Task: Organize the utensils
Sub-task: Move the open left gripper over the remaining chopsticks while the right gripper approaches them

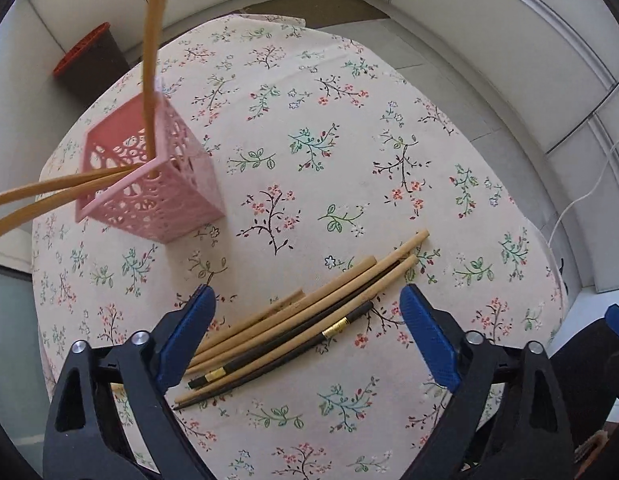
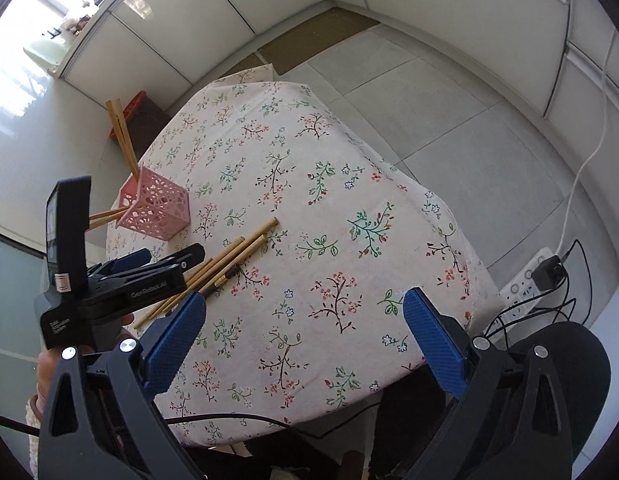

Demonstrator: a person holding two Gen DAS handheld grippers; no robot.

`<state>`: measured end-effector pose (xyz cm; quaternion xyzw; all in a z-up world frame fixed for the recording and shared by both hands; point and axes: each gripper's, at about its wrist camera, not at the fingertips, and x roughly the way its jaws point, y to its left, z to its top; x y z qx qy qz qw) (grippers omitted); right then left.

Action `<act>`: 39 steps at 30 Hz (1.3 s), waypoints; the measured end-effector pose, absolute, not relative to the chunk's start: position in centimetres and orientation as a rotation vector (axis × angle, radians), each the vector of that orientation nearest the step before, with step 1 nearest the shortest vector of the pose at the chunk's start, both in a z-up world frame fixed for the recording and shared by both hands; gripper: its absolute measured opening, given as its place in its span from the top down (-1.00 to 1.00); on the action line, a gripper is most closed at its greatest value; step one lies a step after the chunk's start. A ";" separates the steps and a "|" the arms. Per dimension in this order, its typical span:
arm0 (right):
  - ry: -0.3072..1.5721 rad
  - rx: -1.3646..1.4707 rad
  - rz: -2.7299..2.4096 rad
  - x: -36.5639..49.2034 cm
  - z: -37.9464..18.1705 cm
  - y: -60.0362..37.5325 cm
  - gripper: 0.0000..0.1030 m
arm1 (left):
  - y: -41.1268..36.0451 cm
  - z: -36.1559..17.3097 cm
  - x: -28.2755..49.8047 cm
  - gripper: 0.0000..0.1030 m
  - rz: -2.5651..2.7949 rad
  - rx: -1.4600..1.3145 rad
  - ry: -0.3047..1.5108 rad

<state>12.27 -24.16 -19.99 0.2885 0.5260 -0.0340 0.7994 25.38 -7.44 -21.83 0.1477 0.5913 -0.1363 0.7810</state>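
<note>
A pile of loose chopsticks (image 1: pixel 309 320), several bamboo and a few dark ones with gold bands, lies on the floral tablecloth (image 1: pixel 329 120). My left gripper (image 1: pixel 307 294) hovers just over the pile, open, with its blue pads on either side of the sticks and touching none. A pink lattice holder (image 1: pixel 157 184) stands to the left with three bamboo chopsticks (image 1: pixel 153 60) leaning out of it. In the right wrist view the pile (image 2: pixel 225 260) and the holder (image 2: pixel 155 210) lie to the left. My right gripper (image 2: pixel 305 298) is open over bare cloth with nothing between its fingers.
The left tool's black housing (image 2: pixel 129 292), held by a hand, sits close beside my right gripper's left finger. The table's edges fall away to a tiled floor. A power strip (image 2: pixel 525 280) with cables lies on the floor at right. A brown bin (image 1: pixel 89 56) stands behind the table.
</note>
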 end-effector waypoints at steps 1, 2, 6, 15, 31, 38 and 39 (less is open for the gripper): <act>1.133 0.623 -0.076 12.4 -20.2 -24.3 -0.87 | -7.7 -22.5 25.8 -0.52 -0.298 0.332 1.298; 1.136 0.626 -0.077 12.5 -20.4 -24.4 -0.87 | -7.8 -23.1 26.2 -0.39 -0.305 0.338 1.317; 1.155 0.644 -0.075 13.1 -21.4 -24.5 -0.87 | -7.6 -25.1 27.6 -0.04 -0.292 0.364 1.369; 1.192 0.647 -0.069 14.1 -22.9 -24.4 -0.87 | -7.5 -26.8 28.3 0.22 -0.321 0.398 1.378; 1.209 0.649 -0.070 14.2 -23.3 -24.3 -0.87 | -7.4 -26.8 28.0 0.30 -0.387 0.390 1.375; 1.230 0.665 -0.083 14.4 -23.9 -24.7 -0.87 | -7.7 -27.7 28.4 0.61 -0.419 0.402 1.371; 1.229 0.663 -0.082 14.4 -23.8 -24.6 -0.87 | -7.7 -27.6 28.5 0.59 -0.420 0.389 1.371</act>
